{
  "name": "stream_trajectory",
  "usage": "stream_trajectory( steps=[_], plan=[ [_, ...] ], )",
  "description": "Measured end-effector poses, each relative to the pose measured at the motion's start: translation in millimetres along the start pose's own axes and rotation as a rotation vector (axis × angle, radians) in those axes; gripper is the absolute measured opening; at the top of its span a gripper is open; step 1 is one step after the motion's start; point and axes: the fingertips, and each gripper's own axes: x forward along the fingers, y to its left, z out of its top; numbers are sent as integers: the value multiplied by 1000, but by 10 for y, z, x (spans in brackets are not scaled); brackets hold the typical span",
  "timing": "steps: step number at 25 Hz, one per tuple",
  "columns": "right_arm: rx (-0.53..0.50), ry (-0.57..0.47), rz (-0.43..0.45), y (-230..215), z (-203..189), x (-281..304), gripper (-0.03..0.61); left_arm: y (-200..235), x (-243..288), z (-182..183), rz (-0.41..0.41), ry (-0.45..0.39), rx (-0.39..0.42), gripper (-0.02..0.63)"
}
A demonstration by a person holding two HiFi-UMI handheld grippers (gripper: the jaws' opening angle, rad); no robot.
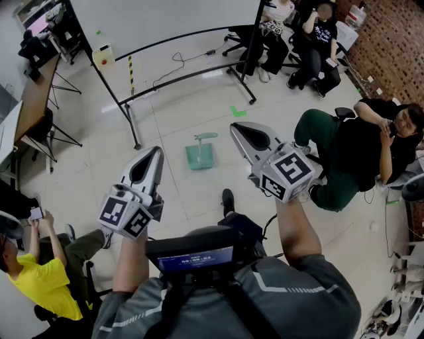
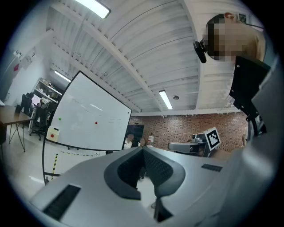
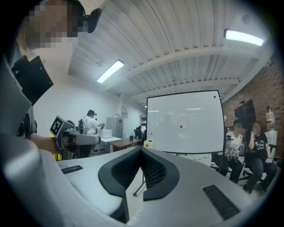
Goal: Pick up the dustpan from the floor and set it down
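The green dustpan (image 1: 200,154) lies on the pale tiled floor, its handle toward the whiteboard. It shows only in the head view, between the two gripper tips and farther off. My left gripper (image 1: 158,151) is held level to the lower left of it, its jaws together with nothing between them. My right gripper (image 1: 234,127) hovers level to the right of it, also shut and empty. In the left gripper view the left gripper's (image 2: 143,150) jaws meet at a point, and the right gripper (image 3: 141,150) looks the same in its own view. Neither gripper touches the dustpan.
A whiteboard (image 1: 165,20) on a black wheeled stand (image 1: 136,142) stands beyond the dustpan. A person in dark clothes (image 1: 371,145) sits at the right, others (image 1: 318,33) at the back right, and one in a yellow shirt (image 1: 40,281) at the lower left. A desk (image 1: 33,99) lines the left side.
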Motion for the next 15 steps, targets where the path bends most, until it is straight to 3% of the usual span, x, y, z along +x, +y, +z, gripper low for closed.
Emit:
stream_trajectory(
  steps=[8,15],
  plan=[
    [8,-11,112,-1099,-146,796,26,638,1283,-76,59,-4,9,32],
    [2,-15,234,-2079,-39,1458,28,1193,2270,124,158,-5,15,34]
  ],
)
